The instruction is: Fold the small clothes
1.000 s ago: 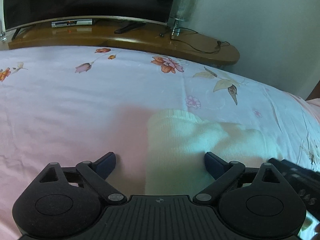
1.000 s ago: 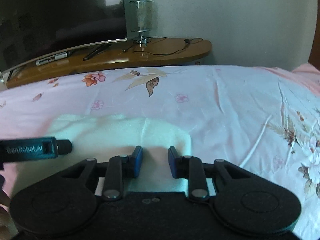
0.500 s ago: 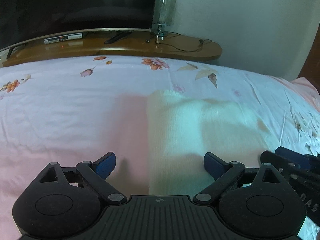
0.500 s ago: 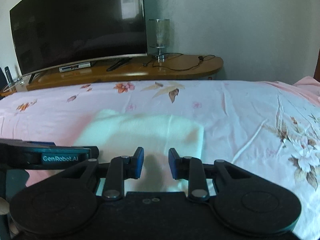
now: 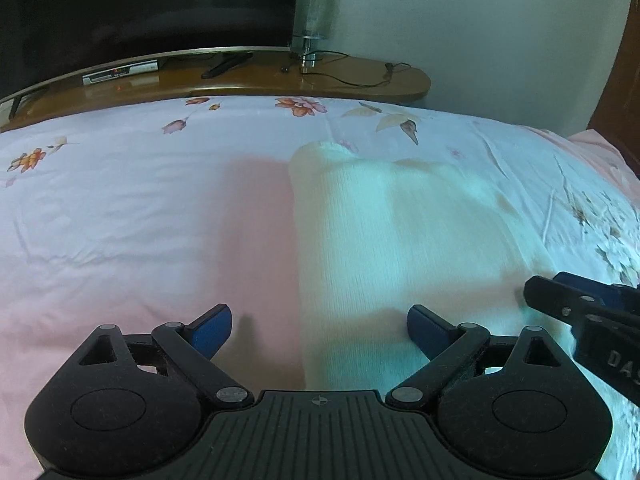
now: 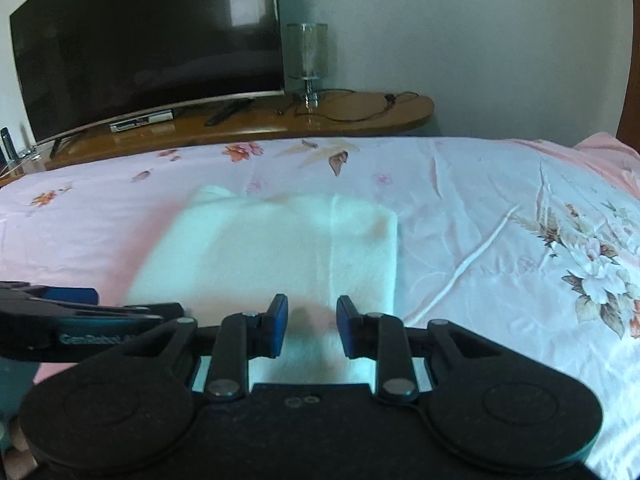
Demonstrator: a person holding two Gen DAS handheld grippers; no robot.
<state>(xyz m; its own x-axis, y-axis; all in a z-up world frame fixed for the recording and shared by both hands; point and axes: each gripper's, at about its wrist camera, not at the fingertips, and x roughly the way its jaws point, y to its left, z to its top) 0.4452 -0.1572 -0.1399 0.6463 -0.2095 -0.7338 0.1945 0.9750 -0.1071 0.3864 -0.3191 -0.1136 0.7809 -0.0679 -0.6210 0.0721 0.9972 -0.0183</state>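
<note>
A white knitted garment (image 5: 400,240) lies folded into a rough rectangle on the pink floral bed sheet (image 5: 120,220). My left gripper (image 5: 318,320) hovers over its near left edge, jaws wide open and empty. In the right wrist view the same garment (image 6: 272,248) spreads out ahead. My right gripper (image 6: 311,312) hangs above the garment's near right part with a narrow gap between its blue pads (image 6: 278,320), and no cloth is pinched. Each gripper shows at the edge of the other's view: the right one (image 5: 568,300) and the left one (image 6: 80,308).
Beyond the bed's far edge stands a long wooden TV bench (image 6: 280,120) with a large dark television (image 6: 148,40), a glass lamp (image 6: 308,56), a remote, a set-top box and cables. A pink pillow (image 6: 600,148) lies at the far right.
Both grippers have drawn back from the garment toward me, so more of it and of the television shows. The garment has not moved and neither jaw gap has changed.
</note>
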